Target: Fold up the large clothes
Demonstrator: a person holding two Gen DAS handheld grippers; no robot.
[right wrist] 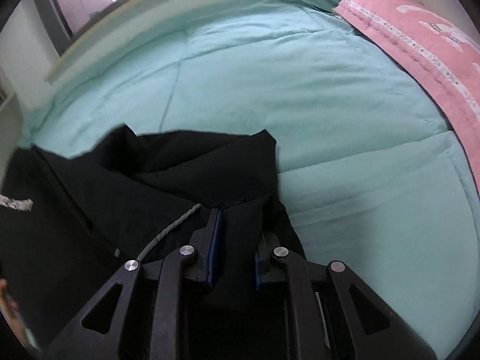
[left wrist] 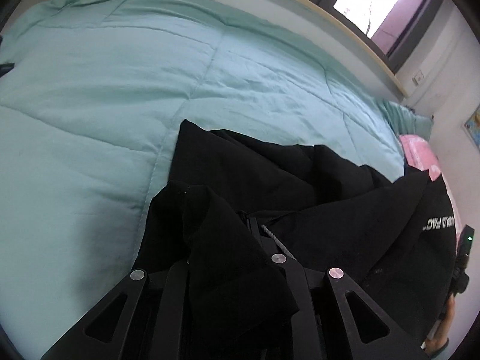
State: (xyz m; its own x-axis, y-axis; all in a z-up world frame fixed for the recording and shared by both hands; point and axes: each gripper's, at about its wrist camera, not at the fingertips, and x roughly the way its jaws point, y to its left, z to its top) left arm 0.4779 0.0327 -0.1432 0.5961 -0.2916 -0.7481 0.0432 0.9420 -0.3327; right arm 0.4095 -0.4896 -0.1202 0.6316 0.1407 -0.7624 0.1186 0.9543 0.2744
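Note:
A large black garment (left wrist: 270, 174) with white lettering and a grey drawstring hangs bunched over a mint-green quilt. My left gripper (left wrist: 237, 234) is shut on a fold of the black cloth, which drapes over its fingers and hides the tips. In the right wrist view the same black garment (right wrist: 150, 174) spreads to the left. My right gripper (right wrist: 237, 219) is shut on another bunch of the cloth, held between its blue pads (right wrist: 214, 240). Both hold the garment lifted just above the bed.
The mint-green quilt (left wrist: 150, 90) covers the bed. A pink blanket (right wrist: 420, 39) lies at the right side. A pale bed frame (left wrist: 360, 30) and a window run along the far edge. The other gripper's body (left wrist: 463, 258) shows at far right.

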